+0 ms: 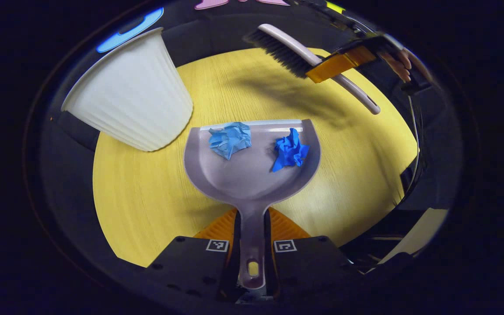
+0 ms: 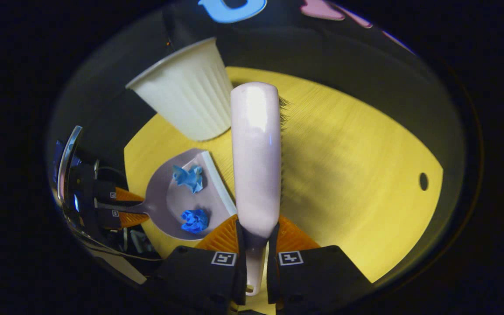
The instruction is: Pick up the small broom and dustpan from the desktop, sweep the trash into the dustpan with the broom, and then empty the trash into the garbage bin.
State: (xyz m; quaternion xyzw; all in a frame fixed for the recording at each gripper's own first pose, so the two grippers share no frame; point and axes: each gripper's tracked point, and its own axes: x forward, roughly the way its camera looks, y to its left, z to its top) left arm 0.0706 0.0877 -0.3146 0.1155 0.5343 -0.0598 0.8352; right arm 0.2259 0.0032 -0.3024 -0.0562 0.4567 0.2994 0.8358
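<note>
Left gripper [image 1: 252,245] clamps the dustpan [image 1: 252,175] handle; right gripper [image 2: 256,251] clamps the broom [image 2: 256,157]; tilting early toward the bin [image 1: 129,92] at ten o'clock could spill both paper wads [image 1: 230,139].

Garbage bin [image 1: 131,89] just beside dustpan [image 1: 252,162] (open tabletop [image 1: 357,175] opposite)

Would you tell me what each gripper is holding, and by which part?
The left gripper grips the dustpan by its handle; the right gripper grips the broom by its handle end.
</note>
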